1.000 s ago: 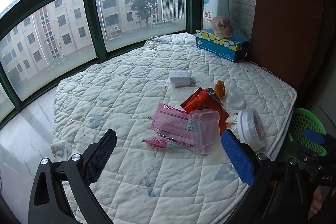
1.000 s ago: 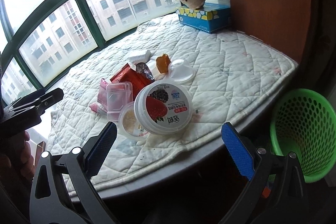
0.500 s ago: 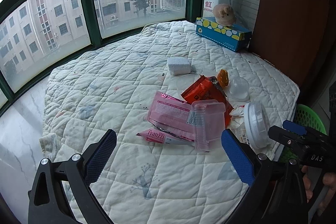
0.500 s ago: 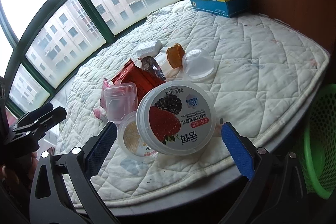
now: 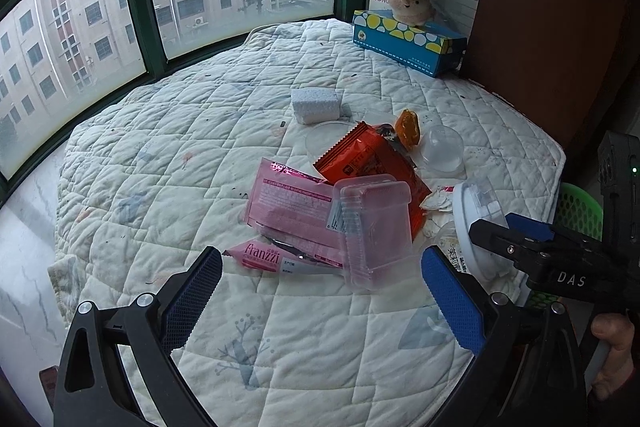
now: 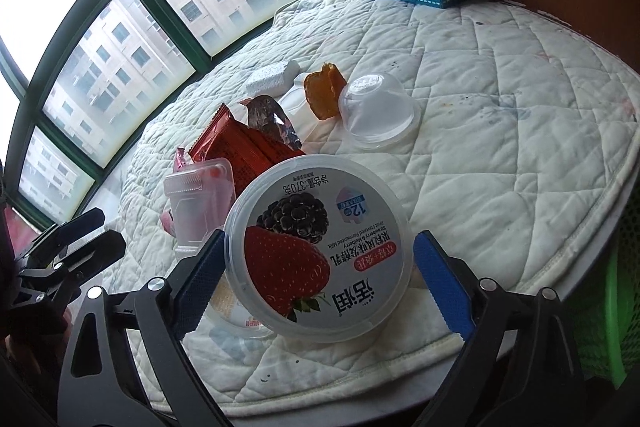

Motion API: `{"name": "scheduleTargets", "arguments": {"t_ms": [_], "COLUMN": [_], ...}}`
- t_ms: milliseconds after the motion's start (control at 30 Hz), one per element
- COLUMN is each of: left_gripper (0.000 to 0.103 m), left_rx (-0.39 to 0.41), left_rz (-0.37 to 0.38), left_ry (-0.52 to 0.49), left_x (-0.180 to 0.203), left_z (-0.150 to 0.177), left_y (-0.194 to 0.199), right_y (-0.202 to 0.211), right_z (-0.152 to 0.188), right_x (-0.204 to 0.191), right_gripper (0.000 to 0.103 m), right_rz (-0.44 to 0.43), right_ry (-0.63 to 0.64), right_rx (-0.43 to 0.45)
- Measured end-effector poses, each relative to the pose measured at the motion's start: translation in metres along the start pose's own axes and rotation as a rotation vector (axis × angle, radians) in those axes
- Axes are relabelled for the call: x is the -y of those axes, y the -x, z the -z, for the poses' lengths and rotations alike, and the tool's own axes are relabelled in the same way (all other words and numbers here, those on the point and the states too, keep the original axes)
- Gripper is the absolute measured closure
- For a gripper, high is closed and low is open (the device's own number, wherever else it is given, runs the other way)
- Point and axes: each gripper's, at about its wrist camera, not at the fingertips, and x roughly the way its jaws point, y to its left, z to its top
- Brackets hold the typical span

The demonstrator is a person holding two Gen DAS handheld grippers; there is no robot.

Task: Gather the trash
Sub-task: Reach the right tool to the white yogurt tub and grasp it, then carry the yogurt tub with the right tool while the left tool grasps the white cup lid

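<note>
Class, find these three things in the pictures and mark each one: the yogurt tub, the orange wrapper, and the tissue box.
yogurt tub (image 6: 320, 247): right wrist view, middle of its printed lid.
orange wrapper (image 5: 360, 159): left wrist view, flat face of the packet.
tissue box (image 5: 408, 47): left wrist view, its long blue side.

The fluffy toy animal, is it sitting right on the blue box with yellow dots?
Touching. The left wrist view shows the plush toy resting on top of the blue tissue box with no gap under it.

Red wrapper (image 5: 370, 163), pink Franzzi packet (image 5: 290, 205), blue tissue box (image 5: 408, 45) with yellow-white spots.
</note>
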Motion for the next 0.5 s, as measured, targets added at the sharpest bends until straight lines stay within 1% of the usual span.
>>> {"name": "scheduleTargets", "arguments": {"t_ms": [67,267,300,333,433,500], "left_gripper": [0.006,0.008,0.01,0.016,0.021,0.023], "left_rx": [-0.005,-0.023,-0.025,-0.027,-0.04,-0.044], "left_rz": [0.009,0.039,0.048,0.062,0.098,0.124], "left_ry": [-0.003,0.016,0.016,0.013,0.002,-0.028], "left_x": [0.004,0.016,0.018,0.021,0.029,0.037], "left_z": [-0.001,-0.004,-0.004,-0.003,0.001,0.005], "left_y": [-0.004,-0.014,-0.014,-0.014,-0.013,-0.012], "right_y": [0.003,0.025,0.03,0.037,0.053,0.065], "right_z": [0.0,-0.001,-0.001,0.0,0.0,0.001], "right_x": [0.001,0.006,0.007,0.009,0.015,0.02], "right_gripper": [0.013,0.013,0.013,0.013,0.013,0.013], "right_rz": [0.006,0.037,0.048,0.058,0.09,0.114], "right_ry": [0.003,0.01,0.012,0.016,0.022,0.027], "right_rx": [0.007,0.068,0.079,0.092,0.117,0.136]}}
